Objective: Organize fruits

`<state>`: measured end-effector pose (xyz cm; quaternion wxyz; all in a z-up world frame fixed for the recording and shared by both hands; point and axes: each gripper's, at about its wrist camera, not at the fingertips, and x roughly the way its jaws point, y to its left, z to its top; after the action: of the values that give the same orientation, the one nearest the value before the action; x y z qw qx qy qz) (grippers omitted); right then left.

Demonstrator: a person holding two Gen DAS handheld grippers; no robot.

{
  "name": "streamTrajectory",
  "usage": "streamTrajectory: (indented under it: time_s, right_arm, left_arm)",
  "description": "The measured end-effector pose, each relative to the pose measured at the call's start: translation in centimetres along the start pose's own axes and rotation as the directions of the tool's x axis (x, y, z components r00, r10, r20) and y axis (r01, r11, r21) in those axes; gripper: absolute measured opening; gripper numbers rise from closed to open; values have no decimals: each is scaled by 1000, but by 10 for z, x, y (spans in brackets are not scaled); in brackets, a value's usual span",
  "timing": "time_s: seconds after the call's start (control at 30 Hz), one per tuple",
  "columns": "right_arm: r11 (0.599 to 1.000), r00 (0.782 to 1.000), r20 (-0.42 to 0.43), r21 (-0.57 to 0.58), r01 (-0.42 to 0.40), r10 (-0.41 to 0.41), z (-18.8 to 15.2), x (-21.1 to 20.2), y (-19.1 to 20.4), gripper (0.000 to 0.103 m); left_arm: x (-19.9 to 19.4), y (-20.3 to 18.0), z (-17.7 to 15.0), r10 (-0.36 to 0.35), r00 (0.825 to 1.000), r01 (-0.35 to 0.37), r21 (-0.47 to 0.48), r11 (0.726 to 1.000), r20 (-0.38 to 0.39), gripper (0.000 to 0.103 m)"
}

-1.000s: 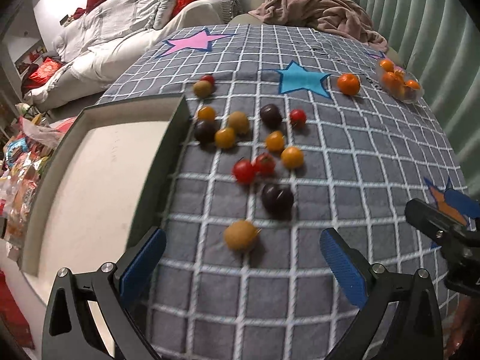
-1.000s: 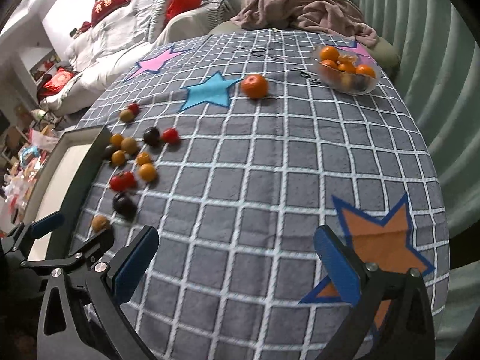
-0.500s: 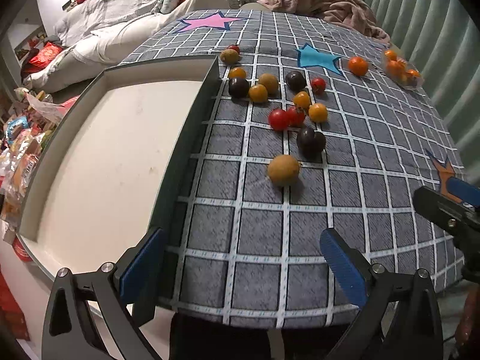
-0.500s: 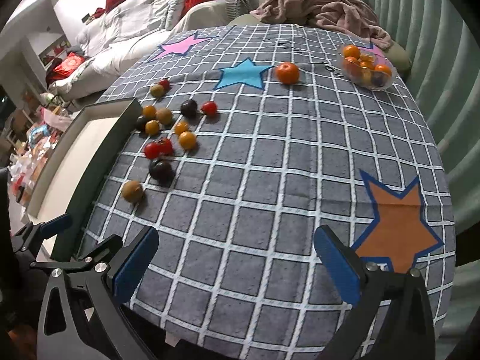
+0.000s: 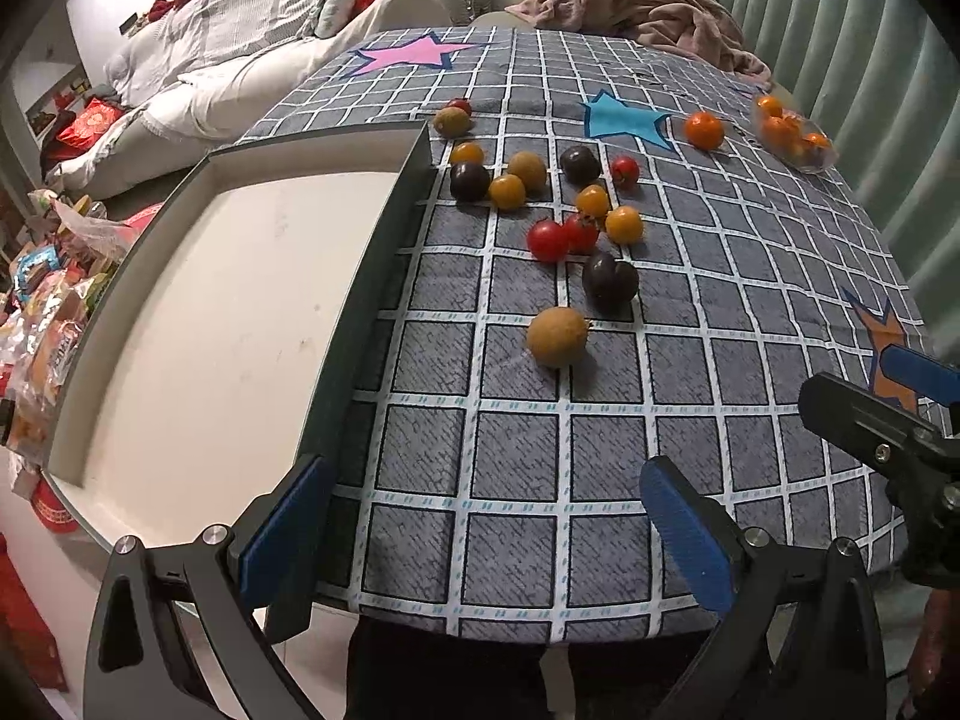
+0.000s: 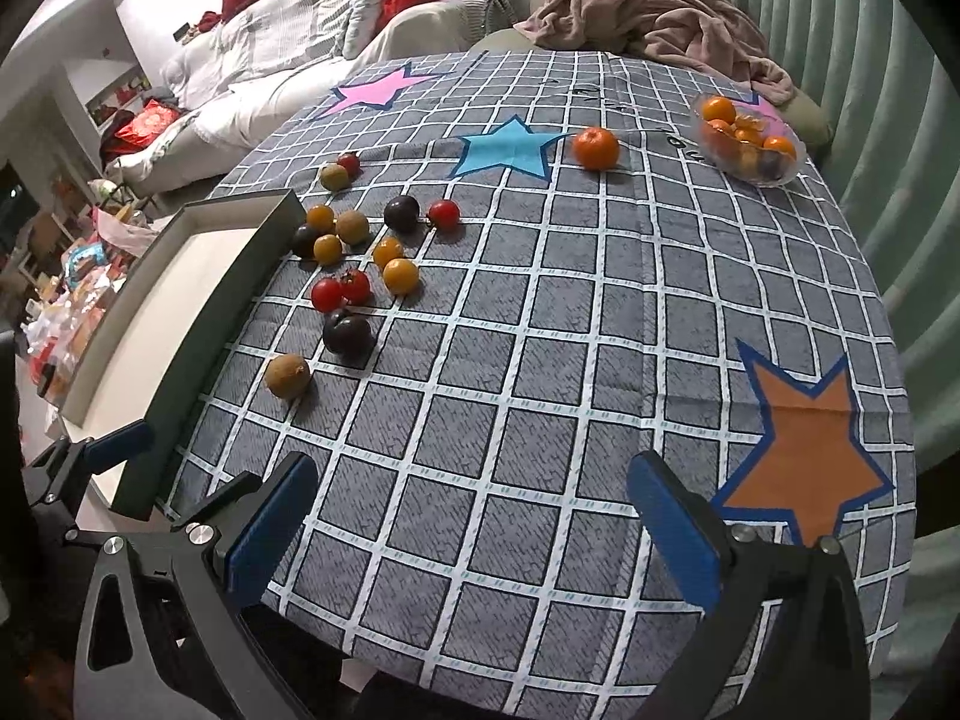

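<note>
Two open grippers hang at the near edge of a table strewn with small fruit.

Largest is the checked tablecloth (image 6: 540, 360), filling the middle of both views; next the shallow grey tray (image 5: 384, 252) at left, its white floor bare. A clear bowl (image 6: 747, 141) of oranges sits upper right, a loose orange (image 6: 595, 148) just left of it. Scattered fruit, centre-left beside the tray: dark plum (image 5: 610, 279), brown kiwi-like fruit (image 5: 557, 336), red tomato (image 5: 547, 240). The left gripper (image 5: 480, 525) and right gripper (image 6: 471, 519), low in frame, stand wide apart, holding nothing.
</note>
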<state>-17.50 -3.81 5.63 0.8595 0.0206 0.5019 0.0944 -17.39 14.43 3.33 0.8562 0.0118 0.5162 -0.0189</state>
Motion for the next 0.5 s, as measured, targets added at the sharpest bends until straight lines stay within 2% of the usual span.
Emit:
streamTrajectory:
  time_s: [0.5]
  right_arm:
    - [1000,1000,-1,1,-1,1,1,3,-1,103]
  left_arm:
    - [3,-9,1,12,1000,-12,15,1000,-10,103]
